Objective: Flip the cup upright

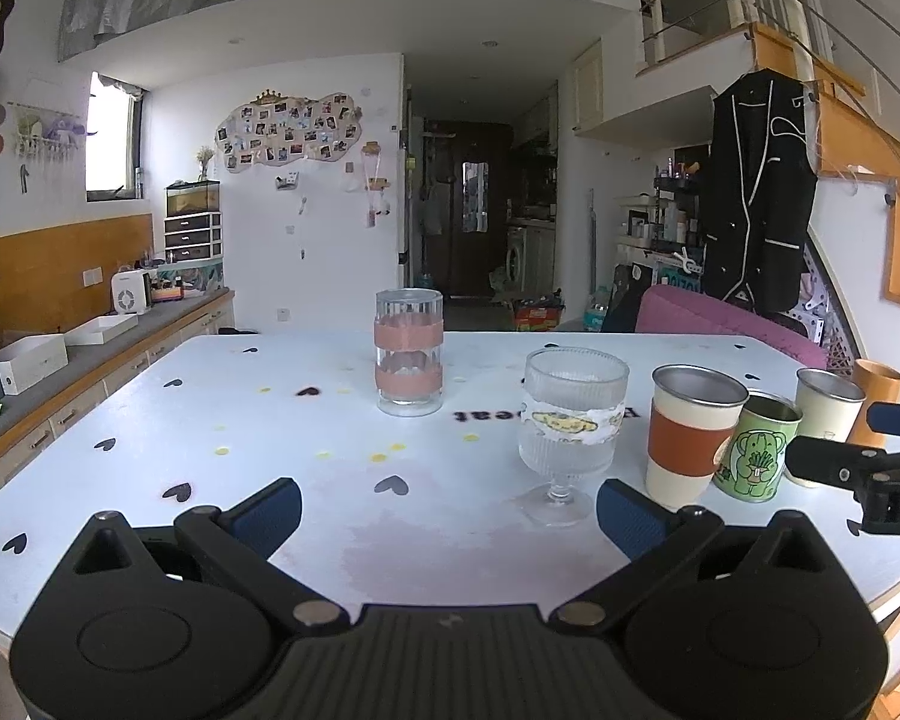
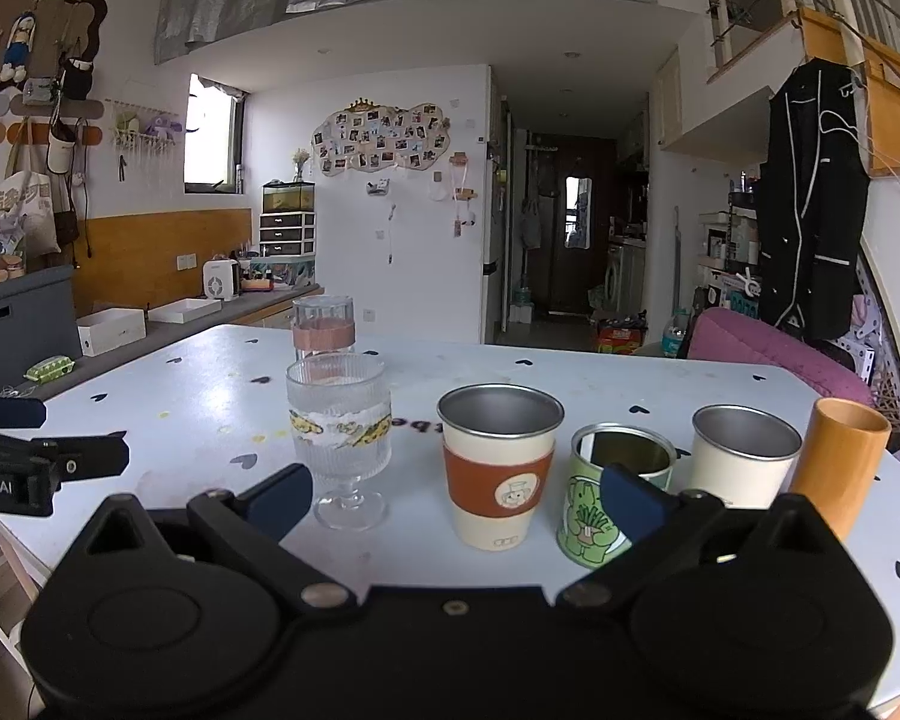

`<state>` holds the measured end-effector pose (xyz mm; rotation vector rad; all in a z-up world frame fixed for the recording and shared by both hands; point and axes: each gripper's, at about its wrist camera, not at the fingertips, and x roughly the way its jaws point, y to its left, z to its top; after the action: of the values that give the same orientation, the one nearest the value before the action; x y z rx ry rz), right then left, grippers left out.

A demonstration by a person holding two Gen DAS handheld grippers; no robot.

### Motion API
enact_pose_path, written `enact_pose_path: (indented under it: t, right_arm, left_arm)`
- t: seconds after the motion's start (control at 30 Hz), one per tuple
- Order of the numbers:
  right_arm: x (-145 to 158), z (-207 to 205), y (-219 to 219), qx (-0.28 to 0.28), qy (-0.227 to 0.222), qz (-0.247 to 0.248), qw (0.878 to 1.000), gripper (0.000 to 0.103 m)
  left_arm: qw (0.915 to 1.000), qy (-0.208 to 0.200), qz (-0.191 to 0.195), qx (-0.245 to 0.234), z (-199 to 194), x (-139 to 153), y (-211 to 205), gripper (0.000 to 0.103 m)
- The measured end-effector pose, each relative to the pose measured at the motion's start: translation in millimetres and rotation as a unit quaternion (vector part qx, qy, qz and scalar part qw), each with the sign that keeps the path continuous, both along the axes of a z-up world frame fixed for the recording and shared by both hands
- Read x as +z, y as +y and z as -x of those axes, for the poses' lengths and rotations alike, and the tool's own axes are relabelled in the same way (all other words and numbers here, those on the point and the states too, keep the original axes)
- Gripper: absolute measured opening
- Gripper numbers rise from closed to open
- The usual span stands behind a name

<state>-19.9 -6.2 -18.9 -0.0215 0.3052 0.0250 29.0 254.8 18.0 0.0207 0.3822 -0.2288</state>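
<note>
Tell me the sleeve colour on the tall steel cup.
Rust orange sleeve over a cream body, clearest in the right wrist view.

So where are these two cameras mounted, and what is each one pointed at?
Left wrist view: sits on the left gripper, looking across the white heart-dotted table at the tall clear glass with pink bands; its open blue-padded fingers show, and the right gripper pokes in at the right.
Right wrist view: sits on the right gripper, facing the steel cup with orange sleeve and green cartoon tin; the left gripper shows at the left.
Shared: ribbed stemmed glass, the cup row, same room.
</note>
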Motion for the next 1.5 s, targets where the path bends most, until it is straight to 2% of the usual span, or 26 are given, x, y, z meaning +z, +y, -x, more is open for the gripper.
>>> enact_pose_path:
  t: [1.5]
  right_arm:
    - [0.3, 0.0, 1.0, -0.001, 0.001, 0.0, 1.0, 0.103]
  left_arm:
    - [1.0, 0.004, 0.002, 0.008, -1.2, 0.2, 1.1, 0.103]
